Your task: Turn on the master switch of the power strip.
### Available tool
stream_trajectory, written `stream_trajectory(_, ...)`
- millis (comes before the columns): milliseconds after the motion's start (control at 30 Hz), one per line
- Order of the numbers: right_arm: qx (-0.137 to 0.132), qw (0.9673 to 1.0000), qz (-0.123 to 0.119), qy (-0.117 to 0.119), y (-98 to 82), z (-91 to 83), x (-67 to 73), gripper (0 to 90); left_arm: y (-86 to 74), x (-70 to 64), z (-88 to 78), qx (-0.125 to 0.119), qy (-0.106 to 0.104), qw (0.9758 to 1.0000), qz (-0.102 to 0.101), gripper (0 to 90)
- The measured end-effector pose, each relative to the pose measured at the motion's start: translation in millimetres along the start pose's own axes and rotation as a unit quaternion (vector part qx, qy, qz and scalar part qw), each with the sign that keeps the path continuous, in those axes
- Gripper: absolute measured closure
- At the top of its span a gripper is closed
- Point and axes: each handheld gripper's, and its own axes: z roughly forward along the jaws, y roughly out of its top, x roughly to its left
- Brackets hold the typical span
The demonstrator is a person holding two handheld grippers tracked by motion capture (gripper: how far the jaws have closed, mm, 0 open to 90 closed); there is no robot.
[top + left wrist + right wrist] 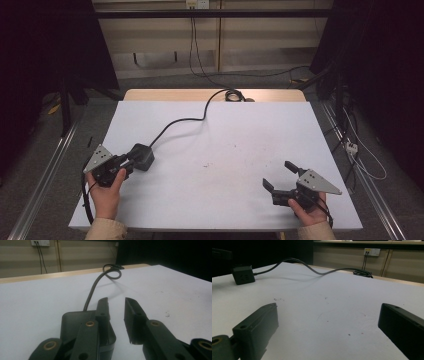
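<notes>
Black jaws of the left tool [116,301] stand narrow with bare white worktop [225,150] showing in the gap, so nothing is gripped. The dark adapter [72,325] sits off-centre, under and outside the left-hand jaw and touching it, as far as I can tell. Its cable [185,120] runs straight ahead of the tips to the far edge. The right tool [278,174] stands wide and empty, well apart, with open room between them.
</notes>
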Motion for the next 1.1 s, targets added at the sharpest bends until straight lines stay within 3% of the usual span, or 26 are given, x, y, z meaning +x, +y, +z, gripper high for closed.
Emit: stream_trajectory(1100,0.004,1.0000,-0.003,0.003,0.0,0.5,0.6,3.1,-2.9,7.7,-2.5,0.014,0.016,0.9998,-0.005,90.0)
